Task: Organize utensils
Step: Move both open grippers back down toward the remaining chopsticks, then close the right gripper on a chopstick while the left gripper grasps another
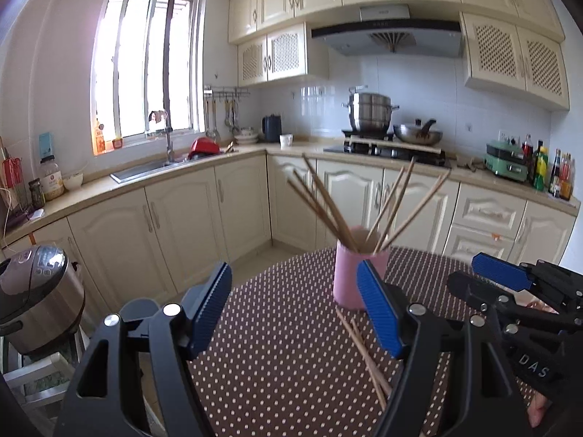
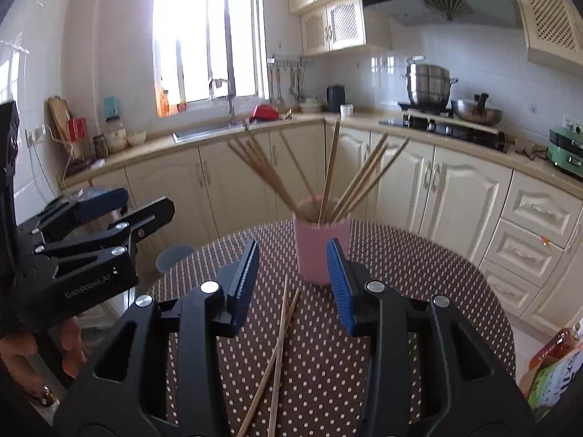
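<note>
Here, both the left gripper [image 1: 295, 309] and the right gripper [image 2: 293, 284] have fingers apart, holding nothing, above two loose chopsticks [image 2: 278, 357] near the pink cup [image 2: 317, 251] on the bench [image 2: 419, 291].

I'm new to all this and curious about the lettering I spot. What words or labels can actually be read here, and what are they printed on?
"DAS": on the black body of the right hand-held gripper, seen from the left one.
"GenRobot.AI": on the black body of the left hand-held gripper, seen from the right one.
Range hood lettering: too small to read.
Green packet print: cut off and blurred.
Counter bottles labels: unreadable.
</note>
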`<control>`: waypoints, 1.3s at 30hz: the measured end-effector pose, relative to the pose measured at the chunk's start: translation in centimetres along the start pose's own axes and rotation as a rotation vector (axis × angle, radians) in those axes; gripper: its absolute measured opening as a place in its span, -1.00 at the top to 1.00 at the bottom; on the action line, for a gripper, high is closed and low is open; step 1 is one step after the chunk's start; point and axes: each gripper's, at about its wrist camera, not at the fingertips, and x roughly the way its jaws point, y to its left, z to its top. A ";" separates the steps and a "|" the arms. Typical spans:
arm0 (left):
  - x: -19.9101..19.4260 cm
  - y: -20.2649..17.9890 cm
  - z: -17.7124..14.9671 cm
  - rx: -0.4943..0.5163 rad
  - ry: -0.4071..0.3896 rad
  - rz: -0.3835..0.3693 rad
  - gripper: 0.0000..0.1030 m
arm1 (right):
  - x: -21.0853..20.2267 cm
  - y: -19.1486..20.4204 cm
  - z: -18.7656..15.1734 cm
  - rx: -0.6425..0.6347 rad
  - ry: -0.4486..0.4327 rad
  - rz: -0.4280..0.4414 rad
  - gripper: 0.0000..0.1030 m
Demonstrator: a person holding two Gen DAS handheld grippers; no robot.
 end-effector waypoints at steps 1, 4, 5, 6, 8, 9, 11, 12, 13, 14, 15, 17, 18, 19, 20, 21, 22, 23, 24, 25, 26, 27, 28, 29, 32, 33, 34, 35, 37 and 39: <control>0.5 0.0 -0.7 0.003 0.030 -0.006 -0.36 | 0.8 0.1 -0.7 -0.002 0.034 -0.001 0.25; 1.7 0.3 -2.3 0.010 0.088 0.005 -0.36 | 2.9 0.2 -2.3 -0.016 0.130 0.000 0.25; 2.1 0.4 -2.7 0.009 0.098 0.010 -0.36 | 3.8 0.2 -2.9 -0.015 0.165 0.007 0.25; 2.4 0.6 -3.1 0.007 0.110 0.013 -0.36 | 4.8 0.3 -3.5 -0.014 0.202 0.013 0.25; 3.0 1.0 -3.7 -0.002 0.132 0.013 -0.36 | 6.2 0.3 -4.3 -0.007 0.245 0.024 0.27; 3.3 1.3 -4.0 -0.006 0.141 0.014 -0.36 | 6.9 0.4 -4.6 -0.006 0.264 0.029 0.29; 4.0 1.7 -4.6 -0.010 0.157 0.019 -0.36 | 8.1 0.5 -4.8 -0.006 0.285 0.035 0.31; 4.4 1.9 -4.9 -0.010 0.167 0.020 -0.36 | 8.6 0.5 -4.8 -0.004 0.295 0.041 0.31; 4.8 2.0 -5.1 -0.011 0.176 0.022 -0.36 | 9.3 0.5 -4.9 0.001 0.308 0.050 0.32; 5.2 2.0 -5.1 -0.011 0.184 0.024 -0.36 | 10.1 0.6 -4.9 -0.003 0.318 0.052 0.32; 5.5 2.2 -5.2 -0.011 0.192 0.026 -0.36 | 10.4 0.8 -5.0 -0.007 0.322 0.051 0.32; 6.5 2.6 -5.6 -0.012 0.212 0.029 -0.36 | 11.8 1.0 -5.1 -0.009 0.342 0.060 0.33; 6.9 2.7 -5.8 -0.012 0.219 0.031 -0.36 | 12.3 1.0 -5.2 -0.011 0.346 0.060 0.34; 7.3 2.9 -5.9 -0.013 0.225 0.035 -0.36 | 12.9 1.0 -5.2 -0.012 0.352 0.060 0.34; 7.8 3.1 -6.1 -0.016 0.233 0.039 -0.36 | 13.1 1.1 -5.1 -0.012 0.354 0.060 0.35; 8.2 3.2 -6.2 -0.020 0.241 0.039 -0.36 | 13.8 1.0 -5.1 -0.014 0.360 0.059 0.35; 8.6 3.3 -6.3 -0.025 0.247 0.040 -0.36 | 14.3 1.0 -5.1 -0.015 0.364 0.059 0.36; 9.1 3.6 -6.5 -0.033 0.254 0.044 -0.36 | 14.7 1.0 -5.0 -0.015 0.370 0.060 0.37; 9.4 3.7 -6.6 -0.039 0.257 0.044 -0.36 | 15.4 0.9 -5.0 -0.017 0.378 0.059 0.39; 9.7 3.9 -6.7 -0.044 0.263 0.043 -0.36 | 15.8 1.0 -5.0 -0.020 0.383 0.059 0.42; 9.9 4.1 -6.8 -0.047 0.268 0.043 -0.36 | 16.3 1.0 -4.9 -0.023 0.389 0.059 0.44; 10.2 4.1 -6.9 -0.048 0.273 0.043 -0.36 | 16.8 0.9 -4.9 -0.025 0.395 0.059 0.44; 10.4 4.2 -6.9 -0.047 0.277 0.044 -0.36 | 17.1 1.0 -4.9 -0.028 0.400 0.058 0.46; 10.7 4.3 -7.1 -0.046 0.283 0.046 -0.36 | 17.5 1.0 -4.8 -0.029 0.405 0.055 0.51; 11.3 4.4 -7.3 -0.047 0.294 0.044 -0.36 | 18.6 1.3 -4.8 -0.040 0.423 0.055 0.55; 11.4 4.4 -7.3 -0.047 0.296 0.041 -0.36 | 19.0 1.3 -4.8 -0.042 0.428 0.054 0.58; 11.6 4.4 -7.4 -0.046 0.298 0.040 -0.36 | 19.4 1.5 -4.8 -0.044 0.434 0.055 0.62; 11.7 4.4 -7.2 -0.044 0.300 0.039 -0.36 | 19.7 1.6 -4.8 -0.047 0.440 0.054 0.70; 11.9 4.2 -7.2 -0.039 0.303 0.034 -0.36 | 20.1 1.9 -4.8 -0.060 0.444 0.045 0.86; 12.2 3.9 -7.1 -0.033 0.307 0.034 -0.36 | 20.6 2.5 -4.6 -0.052 0.444 0.054 0.86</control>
